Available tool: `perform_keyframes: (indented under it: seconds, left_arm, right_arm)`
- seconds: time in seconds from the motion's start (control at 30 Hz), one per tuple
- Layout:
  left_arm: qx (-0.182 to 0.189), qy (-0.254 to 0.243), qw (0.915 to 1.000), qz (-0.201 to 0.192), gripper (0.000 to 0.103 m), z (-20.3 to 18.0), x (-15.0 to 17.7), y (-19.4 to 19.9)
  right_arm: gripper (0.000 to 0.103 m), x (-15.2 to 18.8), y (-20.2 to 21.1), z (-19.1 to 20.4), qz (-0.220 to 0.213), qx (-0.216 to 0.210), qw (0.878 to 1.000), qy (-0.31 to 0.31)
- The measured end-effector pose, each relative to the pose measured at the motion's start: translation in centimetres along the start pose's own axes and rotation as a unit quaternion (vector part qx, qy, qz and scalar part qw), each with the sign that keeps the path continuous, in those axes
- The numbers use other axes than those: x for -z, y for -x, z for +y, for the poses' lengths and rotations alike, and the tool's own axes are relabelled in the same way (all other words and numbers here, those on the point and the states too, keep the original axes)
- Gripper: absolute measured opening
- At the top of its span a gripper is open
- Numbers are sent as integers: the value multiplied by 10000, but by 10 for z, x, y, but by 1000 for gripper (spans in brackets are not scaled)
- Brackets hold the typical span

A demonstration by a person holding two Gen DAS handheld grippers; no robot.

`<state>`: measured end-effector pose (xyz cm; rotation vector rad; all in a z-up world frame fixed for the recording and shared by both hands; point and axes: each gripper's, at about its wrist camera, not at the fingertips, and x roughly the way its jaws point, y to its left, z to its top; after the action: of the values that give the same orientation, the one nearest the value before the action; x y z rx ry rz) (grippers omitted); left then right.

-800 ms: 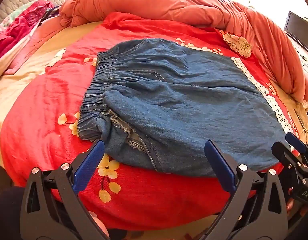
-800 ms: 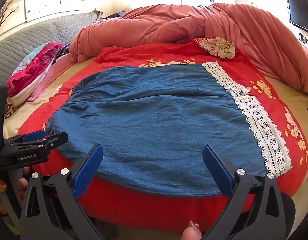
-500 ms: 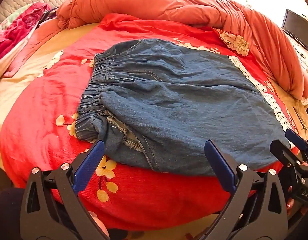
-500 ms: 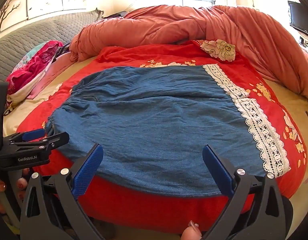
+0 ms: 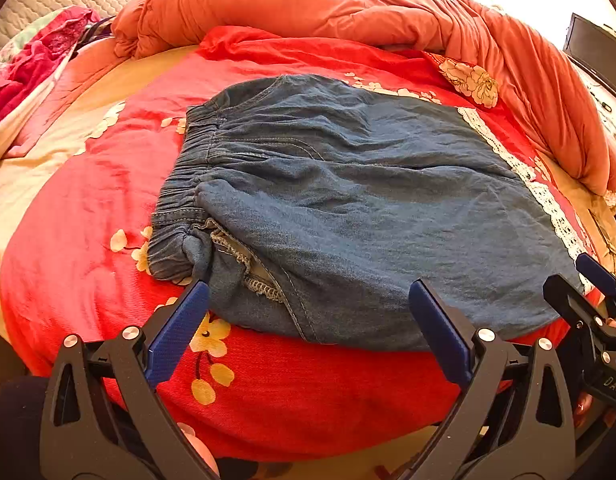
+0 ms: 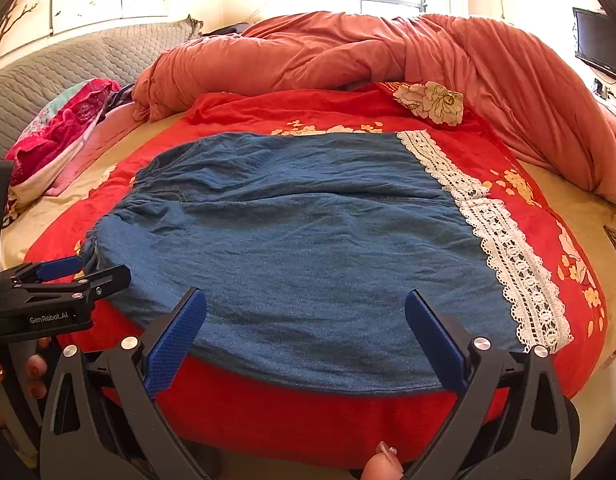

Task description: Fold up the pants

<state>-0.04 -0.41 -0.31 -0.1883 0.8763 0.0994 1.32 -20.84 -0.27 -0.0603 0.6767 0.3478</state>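
Observation:
Blue denim pants (image 5: pixel 348 208) (image 6: pixel 299 240) lie folded flat on a red flowered bedspread (image 5: pixel 87 216) (image 6: pixel 308 420). Their gathered elastic waistband (image 5: pixel 183 184) is at the left and a white lace hem (image 6: pixel 504 240) runs down the right side. My left gripper (image 5: pixel 308 304) is open just short of the pants' near edge, close to the waistband corner, with nothing between its blue pads. My right gripper (image 6: pixel 305 312) is open too, over the near edge further toward the lace. Each gripper shows at the edge of the other's view.
A bunched coral duvet (image 6: pixel 348 56) curves along the back and right of the bed. Pink and red clothes (image 6: pixel 59 132) are piled at the left by a grey quilted headboard (image 6: pixel 47 76). A dark screen (image 6: pixel 600 40) hangs at the far right.
Both grippers have drawn back a little from the pants, which now sit slightly farther off in each view. Both stay open and the pants have not moved.

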Motion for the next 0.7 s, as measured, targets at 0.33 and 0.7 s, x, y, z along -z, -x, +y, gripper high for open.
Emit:
perform_keyframes:
  seconds: [0.33, 0.7]
  left_arm:
    - [2, 0, 10000, -4, 94, -1, 0, -1]
    - [-47, -37, 10000, -14, 94, -3, 0, -1]
  right_arm:
    - [99, 1, 0, -1, -17, 25, 10000, 32]
    - [99, 3, -1, -1, 14, 94, 9999, 59]
